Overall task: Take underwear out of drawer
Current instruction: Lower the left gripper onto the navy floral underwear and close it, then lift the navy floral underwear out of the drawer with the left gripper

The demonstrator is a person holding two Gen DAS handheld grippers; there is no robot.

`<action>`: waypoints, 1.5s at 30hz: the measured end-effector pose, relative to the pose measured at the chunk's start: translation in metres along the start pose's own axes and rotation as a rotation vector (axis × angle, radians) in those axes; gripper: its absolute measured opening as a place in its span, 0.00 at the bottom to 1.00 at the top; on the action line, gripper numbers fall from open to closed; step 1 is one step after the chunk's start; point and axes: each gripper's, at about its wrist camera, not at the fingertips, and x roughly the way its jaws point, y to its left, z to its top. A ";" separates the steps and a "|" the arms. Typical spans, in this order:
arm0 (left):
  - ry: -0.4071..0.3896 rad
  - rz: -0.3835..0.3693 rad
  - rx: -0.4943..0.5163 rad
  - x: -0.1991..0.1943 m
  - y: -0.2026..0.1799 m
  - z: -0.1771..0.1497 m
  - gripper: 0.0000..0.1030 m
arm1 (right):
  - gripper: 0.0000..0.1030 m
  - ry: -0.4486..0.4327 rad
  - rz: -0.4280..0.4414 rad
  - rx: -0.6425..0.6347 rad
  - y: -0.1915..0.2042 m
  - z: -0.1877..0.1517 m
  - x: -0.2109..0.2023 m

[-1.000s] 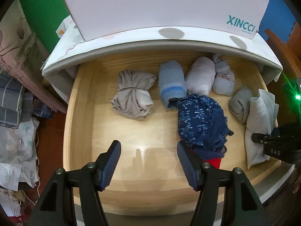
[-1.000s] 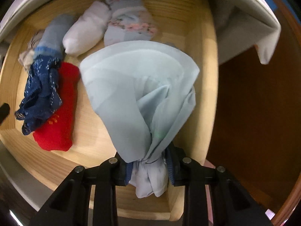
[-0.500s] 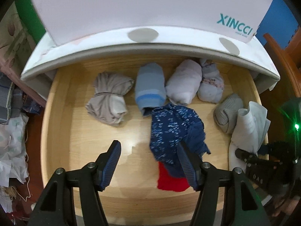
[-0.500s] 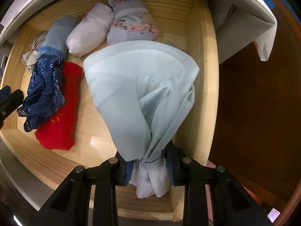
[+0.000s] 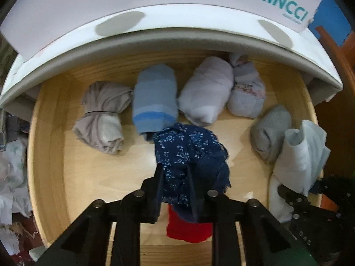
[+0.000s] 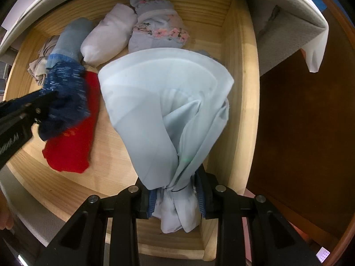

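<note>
In the wooden drawer (image 5: 51, 155), the right gripper (image 6: 175, 196) pinches a pale blue underwear bundle (image 6: 164, 115) at its gathered end. The left gripper (image 5: 175, 177), jaws just closed, clamps navy floral underwear (image 5: 188, 150) atop a red piece (image 5: 188, 230).

Navy floral underwear (image 5: 188, 153) bunched over red pair (image 5: 188, 230) in wooden drawer (image 5: 46, 155).
</note>
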 end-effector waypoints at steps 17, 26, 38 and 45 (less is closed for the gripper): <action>-0.023 -0.059 0.023 -0.028 0.034 -0.020 0.07 | 0.28 0.005 -0.008 0.002 0.000 0.001 0.000; 0.049 0.040 0.016 -0.020 0.085 -0.036 0.07 | 0.29 0.009 -0.013 -0.003 0.002 0.003 0.000; 0.159 0.126 0.033 0.022 0.114 -0.052 0.19 | 0.30 0.022 -0.023 -0.001 0.006 0.005 0.002; 0.210 0.119 0.023 0.033 0.107 -0.043 0.39 | 0.32 0.025 -0.030 -0.007 0.008 0.006 0.003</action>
